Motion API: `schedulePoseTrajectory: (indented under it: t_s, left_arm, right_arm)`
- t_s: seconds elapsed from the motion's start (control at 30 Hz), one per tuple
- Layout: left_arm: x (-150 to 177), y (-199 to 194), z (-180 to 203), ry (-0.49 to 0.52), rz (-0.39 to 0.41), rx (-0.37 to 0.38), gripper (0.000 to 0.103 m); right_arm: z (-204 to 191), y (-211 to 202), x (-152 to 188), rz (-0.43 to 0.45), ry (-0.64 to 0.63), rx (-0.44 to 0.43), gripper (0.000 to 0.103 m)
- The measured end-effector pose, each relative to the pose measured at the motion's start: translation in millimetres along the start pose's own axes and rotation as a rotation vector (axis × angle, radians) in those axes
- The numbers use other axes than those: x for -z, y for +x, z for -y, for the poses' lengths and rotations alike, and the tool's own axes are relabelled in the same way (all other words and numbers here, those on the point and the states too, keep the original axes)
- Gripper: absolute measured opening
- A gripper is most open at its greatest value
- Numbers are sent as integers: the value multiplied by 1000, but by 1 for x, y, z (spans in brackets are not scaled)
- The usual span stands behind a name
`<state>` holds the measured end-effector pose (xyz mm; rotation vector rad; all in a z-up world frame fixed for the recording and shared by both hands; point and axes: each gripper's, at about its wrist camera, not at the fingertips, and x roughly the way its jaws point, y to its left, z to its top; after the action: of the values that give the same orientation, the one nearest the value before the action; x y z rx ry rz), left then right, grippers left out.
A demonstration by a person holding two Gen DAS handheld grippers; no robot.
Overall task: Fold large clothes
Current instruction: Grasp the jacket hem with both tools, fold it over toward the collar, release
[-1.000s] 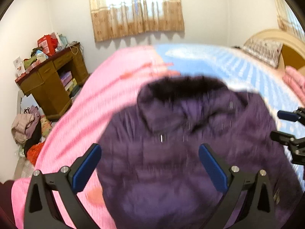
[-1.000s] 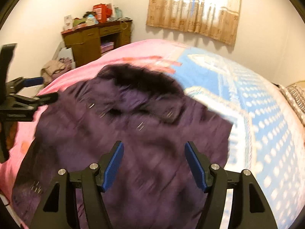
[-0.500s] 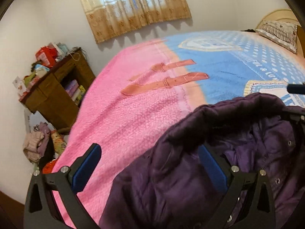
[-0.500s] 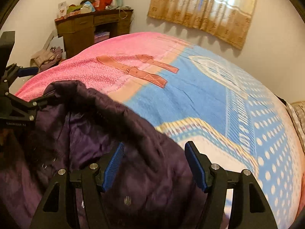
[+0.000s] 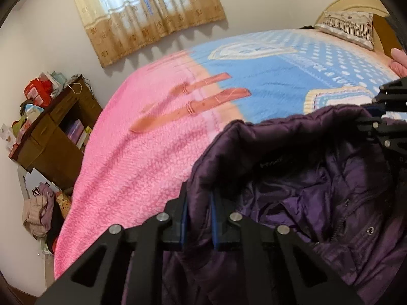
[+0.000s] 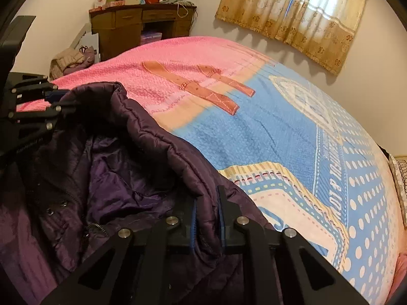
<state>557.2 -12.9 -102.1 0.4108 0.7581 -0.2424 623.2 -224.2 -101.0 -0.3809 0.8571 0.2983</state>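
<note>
A dark purple quilted jacket (image 5: 305, 178) lies on the near part of the bed, its top edge lifted. It also shows in the right wrist view (image 6: 114, 172). My left gripper (image 5: 198, 216) is shut on the jacket's edge at its left end. My right gripper (image 6: 207, 221) is shut on the same edge at its right end. The right gripper shows at the right of the left wrist view (image 5: 381, 117), and the left gripper at the left of the right wrist view (image 6: 51, 101). The lining and snaps face up between the two grippers.
The bed is covered by a pink and blue blanket (image 5: 157, 152) with orange strap prints. A brown desk (image 5: 53, 132) piled with clutter stands by the wall, with clothes (image 5: 38, 211) heaped on the floor beside it. A striped pillow (image 5: 348, 25) lies at the headboard. A curtained window (image 6: 300, 7) is behind.
Both grippers went from open to shut on the jacket's edge. The jacket, spread flat a second ago, is now bunched near me with its edge raised.
</note>
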Motion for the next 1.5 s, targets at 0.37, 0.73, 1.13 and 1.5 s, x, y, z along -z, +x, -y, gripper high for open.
schedulePoseTrajectory:
  t_s: [0.37,0.73,1.13,1.5]
  left_arm:
    - [18,-61,5,79,89,45,12]
    - [77,-62,29,228,77,44,12]
    - [87,-53,42,256,59,13,20]
    - [49,-134,16,78,254,85,79]
  right_arm:
    - [-5,-51,23,38,-13,7,11]
    - [-17,-41,77,-35,-73,16,11]
    - [-23,-22,94,-83,-88,44,11]
    - [-26,-21,99,-72,-89,48,12]
